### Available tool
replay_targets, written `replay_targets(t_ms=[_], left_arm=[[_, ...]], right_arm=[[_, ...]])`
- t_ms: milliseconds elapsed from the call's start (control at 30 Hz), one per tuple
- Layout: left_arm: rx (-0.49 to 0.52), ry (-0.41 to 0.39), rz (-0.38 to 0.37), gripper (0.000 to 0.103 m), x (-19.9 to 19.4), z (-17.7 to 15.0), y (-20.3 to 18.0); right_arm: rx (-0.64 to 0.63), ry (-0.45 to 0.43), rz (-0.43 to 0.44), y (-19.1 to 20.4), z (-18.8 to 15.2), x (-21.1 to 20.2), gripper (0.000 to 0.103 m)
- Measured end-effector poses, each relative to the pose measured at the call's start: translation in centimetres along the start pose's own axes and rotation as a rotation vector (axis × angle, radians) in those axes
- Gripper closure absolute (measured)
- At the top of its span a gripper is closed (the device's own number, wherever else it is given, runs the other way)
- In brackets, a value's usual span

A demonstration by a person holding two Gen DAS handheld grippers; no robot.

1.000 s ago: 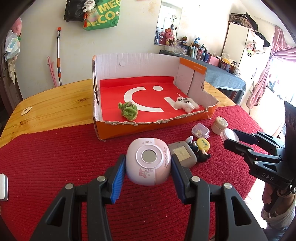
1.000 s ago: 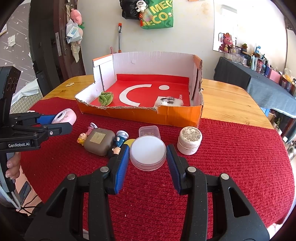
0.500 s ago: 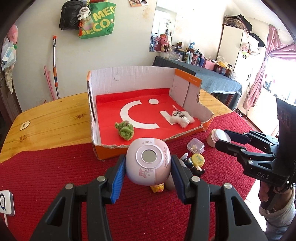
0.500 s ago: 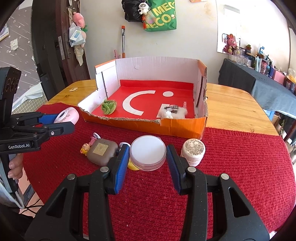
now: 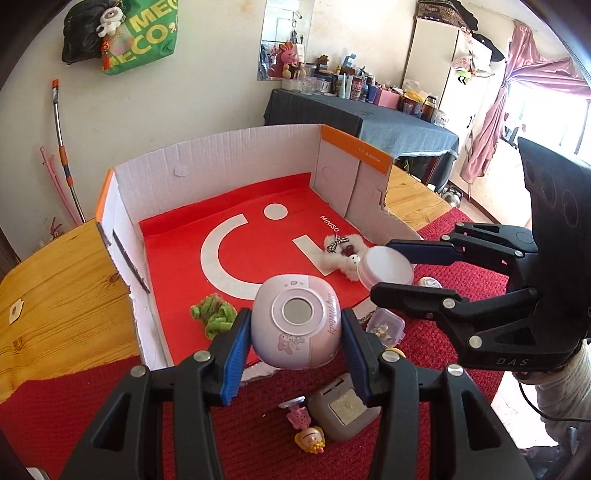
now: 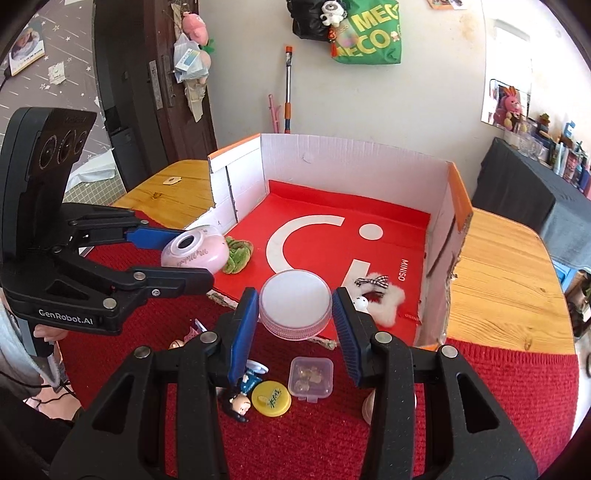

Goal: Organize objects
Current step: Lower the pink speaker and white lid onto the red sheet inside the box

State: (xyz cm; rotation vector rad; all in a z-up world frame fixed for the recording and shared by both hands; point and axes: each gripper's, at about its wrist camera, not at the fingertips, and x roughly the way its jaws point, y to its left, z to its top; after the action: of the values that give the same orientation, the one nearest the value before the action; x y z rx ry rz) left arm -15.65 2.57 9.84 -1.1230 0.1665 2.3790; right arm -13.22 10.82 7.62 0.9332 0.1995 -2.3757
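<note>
Between the left gripper's (image 5: 293, 334) fingers (image 5: 233, 356), the pink case (image 5: 295, 326) sits clamped.

The room has a pale plaster wall (image 5: 207, 96) from which a green tote bag (image 5: 147, 33) and a black bag (image 5: 79, 35) hang side by side. A mop handle (image 5: 62, 147) with an orange grip leans against it. A wall mirror (image 5: 286, 37) hangs above a side table draped in dark blue cloth (image 5: 369, 122), crowded with bottles, cups and a pink plush rabbit (image 5: 288, 59). Beside it stands a white wardrobe (image 5: 443, 70), then a pink curtain (image 5: 495, 122) tied back at a bright window (image 5: 554, 110). A dark wooden door (image 6: 159, 85) stands to the left. The wooden worktop (image 5: 55, 295) carries a red knitted cloth (image 6: 498, 387).
</note>
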Motion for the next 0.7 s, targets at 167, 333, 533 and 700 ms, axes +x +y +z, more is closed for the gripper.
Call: replay_targets(t_ms=[167, 333, 533, 700], left_arm=[[0.039, 0.087, 0.001, 0.054, 2.8, 1.1, 0.5], [0.09, 0.169, 0.014, 0.054, 5.1, 1.8, 0.7], [0.121, 0.237, 0.018, 0.054, 6.9, 2.1, 0.9], [0.128, 0.28, 0.003, 0.054, 7.9, 2.0, 1.3]], right_arm=[[-0.042, 0.087, 0.034, -0.6, 0.6, 2.6, 0.063], [-0.07, 0.165, 0.063, -1.4, 0.9, 4.8, 0.063], [-0.092, 0.239, 0.118, -1.9, 1.3, 6.6, 0.063], [-0.121, 0.292, 0.152, -1.9, 1.3, 7.8, 0.063]])
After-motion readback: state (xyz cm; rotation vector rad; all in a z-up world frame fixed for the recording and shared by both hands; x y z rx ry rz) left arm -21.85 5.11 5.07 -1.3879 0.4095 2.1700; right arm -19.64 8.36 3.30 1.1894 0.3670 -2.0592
